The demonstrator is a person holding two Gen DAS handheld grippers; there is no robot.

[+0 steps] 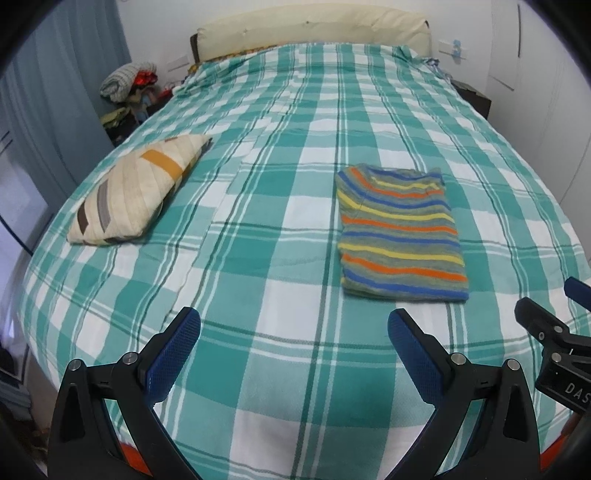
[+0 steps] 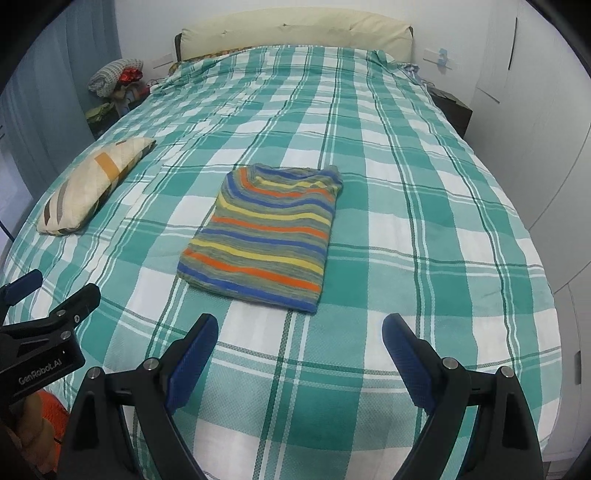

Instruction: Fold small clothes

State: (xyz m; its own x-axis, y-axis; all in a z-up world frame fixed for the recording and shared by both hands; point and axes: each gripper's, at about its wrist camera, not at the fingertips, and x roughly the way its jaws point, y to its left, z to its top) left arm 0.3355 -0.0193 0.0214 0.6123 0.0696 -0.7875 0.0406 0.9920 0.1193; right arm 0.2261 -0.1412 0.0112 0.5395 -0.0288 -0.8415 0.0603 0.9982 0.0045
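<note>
A small striped garment [image 1: 400, 230], grey with blue, orange and yellow stripes, lies folded into a neat rectangle on the green and white checked bed [image 1: 258, 258]. It also shows in the right wrist view [image 2: 264, 230]. My left gripper [image 1: 293, 325] is open and empty, held above the bed short of the garment and to its left. My right gripper [image 2: 299, 328] is open and empty, just short of the garment's near edge. Each gripper shows at the edge of the other's view: the right one [image 1: 554, 332], the left one [image 2: 48, 306].
A cream pillow [image 1: 136, 192] with brown and orange stripes lies on the bed's left side. A cream headboard [image 1: 314, 31] stands at the far end. A pile of clothes [image 1: 127, 85] sits at the far left beside the bed. White cupboards [image 2: 546, 92] stand on the right.
</note>
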